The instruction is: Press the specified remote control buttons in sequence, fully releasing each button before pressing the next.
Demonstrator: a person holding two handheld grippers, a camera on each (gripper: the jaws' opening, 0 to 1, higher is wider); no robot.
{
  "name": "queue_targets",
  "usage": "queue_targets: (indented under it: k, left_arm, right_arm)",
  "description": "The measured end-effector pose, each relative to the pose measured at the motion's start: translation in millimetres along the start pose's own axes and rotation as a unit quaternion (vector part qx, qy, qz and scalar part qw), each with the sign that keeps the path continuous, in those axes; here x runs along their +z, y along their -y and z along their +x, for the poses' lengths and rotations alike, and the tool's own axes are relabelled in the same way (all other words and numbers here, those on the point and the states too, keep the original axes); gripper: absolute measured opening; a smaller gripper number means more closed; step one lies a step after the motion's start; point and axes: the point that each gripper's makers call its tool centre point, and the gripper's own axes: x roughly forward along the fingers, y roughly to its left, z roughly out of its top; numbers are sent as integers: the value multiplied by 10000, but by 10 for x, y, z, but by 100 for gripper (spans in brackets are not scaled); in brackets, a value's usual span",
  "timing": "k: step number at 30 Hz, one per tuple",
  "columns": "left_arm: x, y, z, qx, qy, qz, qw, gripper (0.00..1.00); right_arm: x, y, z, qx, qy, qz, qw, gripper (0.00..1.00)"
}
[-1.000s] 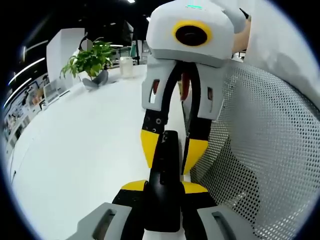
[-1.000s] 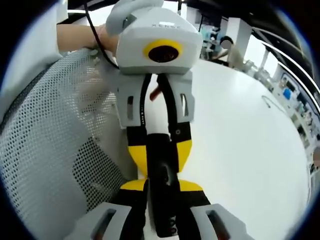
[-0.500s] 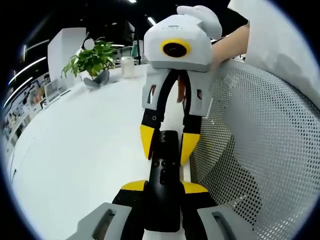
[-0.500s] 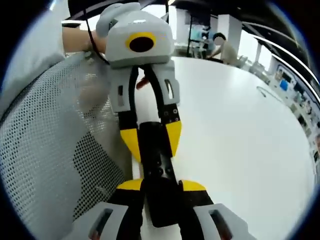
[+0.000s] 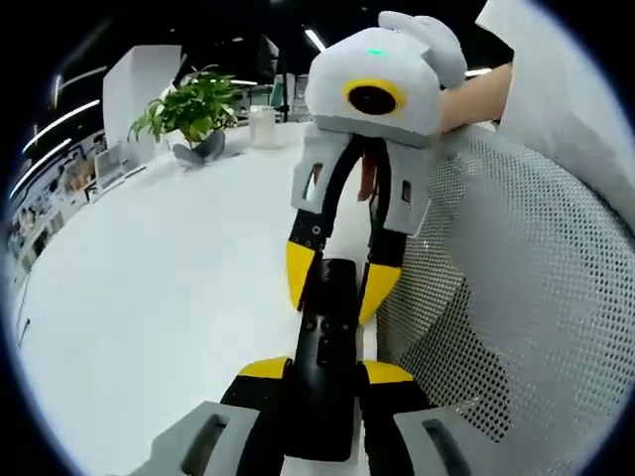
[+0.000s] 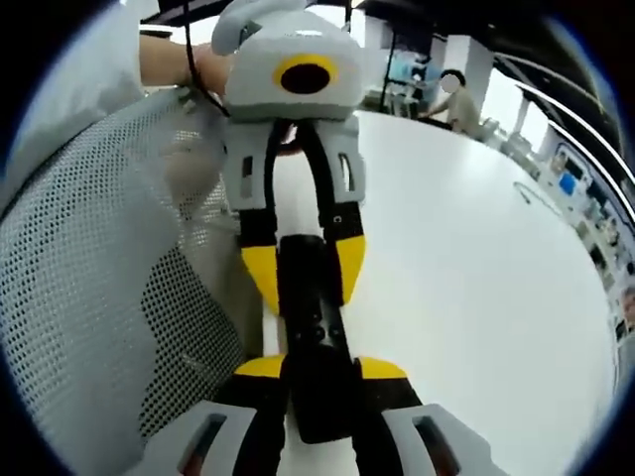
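Holding the black remote [image 5: 322, 367] clamped lengthwise between both grippers over the white table [image 5: 149, 297], the right gripper [image 5: 332, 288] is easing back slightly, its yellow fingertips [image 5: 300, 275] staying closed on the far end while the left gripper [image 6: 303, 273] is keeping its grip.

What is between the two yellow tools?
The black remote, seen in the left gripper view: the left tool clamps one end, and the right tool closes around the other.
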Motion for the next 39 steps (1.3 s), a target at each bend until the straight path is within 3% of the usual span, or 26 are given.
queue_targets:
  k: [3,7,11,16,18,21,23,25,30,33,34,35,36,39]
  left_arm:
    - [-9,-35,-14,68,-46,20,10000,31]
    - [20,-54,-91,152,-30,-297,9994,33]
    - [178,-172,-339,537,362,-644,9958,38]
    - [320,-300,-623,1035,901,-743,9877,51]
    - [412,-348,-752,1301,1230,-616,9819,56]
    - [485,-381,-889,1518,1549,-830,9727,60]
    - [558,-446,-1067,1899,1890,-790,9602,63]
    - [568,-482,-1146,2115,2002,-828,9531,69]
    - [599,-555,-1386,2749,2468,-881,9251,80]
    - [570,-563,-1443,2953,2509,-873,9177,89]
    - [567,-589,-1487,3139,2540,-860,9108,93]
    - [566,-588,-1504,3203,2558,-867,9080,97]
    - [574,-611,-1547,3359,2632,-878,9001,100]
    - [590,-638,-1640,3584,2766,-863,8874,100]
  right_arm:
    - [18,3,9,3,7,-35,10000,22]
    - [20,6,10,-20,0,-47,10000,21]
    - [19,11,8,-23,23,25,10000,21]
    - [14,13,12,-15,41,78,10000,21]
    - [16,13,12,-15,52,90,9999,21]
    - [20,15,11,-22,61,113,9999,22]
    - [23,16,10,-25,64,125,9999,22]
    - [23,18,11,-30,63,126,9999,22]
    - [21,19,12,-25,74,143,9999,22]
    - [20,23,14,-20,93,180,9998,22]
    - [20,23,15,-20,96,186,9998,22]
    - [19,24,15,-20,97,197,9998,22]
    - [19,24,15,-19,100,196,9998,22]
    - [21,23,13,-20,101,198,9998,22]
